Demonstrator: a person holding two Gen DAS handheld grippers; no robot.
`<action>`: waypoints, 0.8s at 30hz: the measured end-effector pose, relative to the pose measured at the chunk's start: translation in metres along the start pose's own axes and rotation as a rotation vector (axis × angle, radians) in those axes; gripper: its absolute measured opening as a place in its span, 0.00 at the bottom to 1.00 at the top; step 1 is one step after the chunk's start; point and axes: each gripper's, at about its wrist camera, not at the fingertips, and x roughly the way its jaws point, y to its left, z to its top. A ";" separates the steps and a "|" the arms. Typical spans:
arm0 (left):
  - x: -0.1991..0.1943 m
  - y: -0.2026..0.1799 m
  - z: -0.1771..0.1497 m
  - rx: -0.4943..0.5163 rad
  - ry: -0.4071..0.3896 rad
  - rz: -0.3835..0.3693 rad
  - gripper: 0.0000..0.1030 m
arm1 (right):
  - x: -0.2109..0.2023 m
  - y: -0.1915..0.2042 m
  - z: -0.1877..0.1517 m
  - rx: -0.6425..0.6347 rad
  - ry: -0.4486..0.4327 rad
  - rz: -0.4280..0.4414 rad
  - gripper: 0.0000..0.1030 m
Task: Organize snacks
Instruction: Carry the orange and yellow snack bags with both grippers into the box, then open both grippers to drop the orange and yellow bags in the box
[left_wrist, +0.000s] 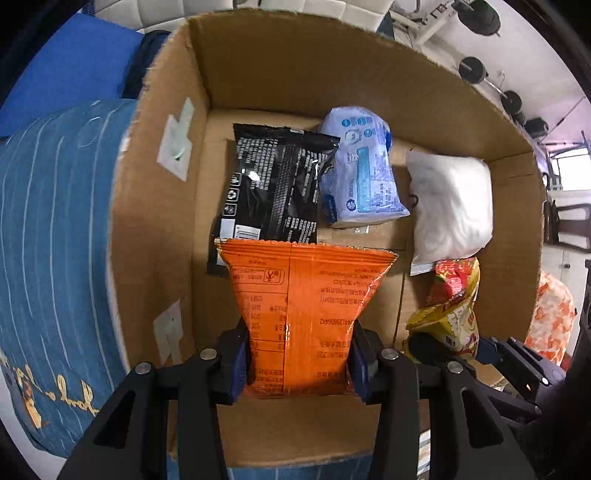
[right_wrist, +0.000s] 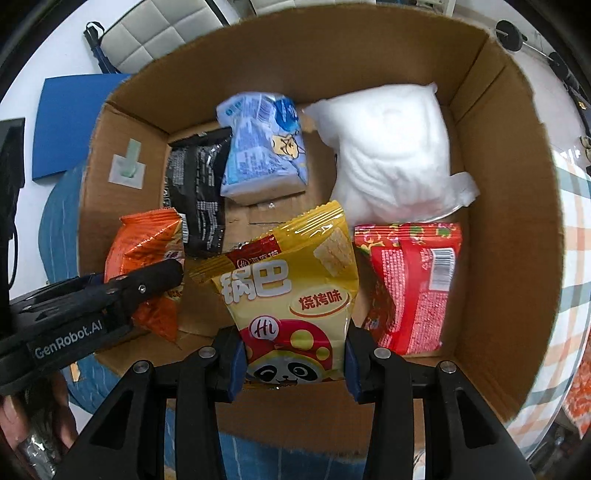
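An open cardboard box (left_wrist: 295, 70) (right_wrist: 509, 221) fills both views. My left gripper (left_wrist: 297, 360) is shut on an orange snack bag (left_wrist: 303, 314) held over the box's near left side; the same orange snack bag (right_wrist: 144, 254) and the left gripper (right_wrist: 155, 280) show in the right wrist view. My right gripper (right_wrist: 293, 363) is shut on a yellow snack bag (right_wrist: 291, 291) with a panda print, above the box's near middle. In the left wrist view the yellow snack bag (left_wrist: 458, 321) appears at the right.
Lying in the box are a black packet (left_wrist: 273, 188) (right_wrist: 197, 192), a pale blue packet (left_wrist: 364, 173) (right_wrist: 262, 147), a white pouch (left_wrist: 450, 206) (right_wrist: 391, 151) and a red packet (right_wrist: 410, 284). A blue patterned cloth (left_wrist: 48, 236) lies left of the box. A hand (right_wrist: 22, 417) grips the left tool.
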 end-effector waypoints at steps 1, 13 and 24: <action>0.003 -0.001 0.001 0.004 0.006 0.004 0.40 | 0.004 0.000 0.001 0.003 0.007 0.003 0.44; 0.020 0.001 -0.004 0.008 0.052 0.007 0.54 | 0.028 0.011 0.010 -0.039 0.052 -0.009 0.70; -0.031 -0.005 -0.030 0.011 -0.097 0.101 0.92 | -0.008 0.010 -0.003 -0.038 -0.033 -0.088 0.91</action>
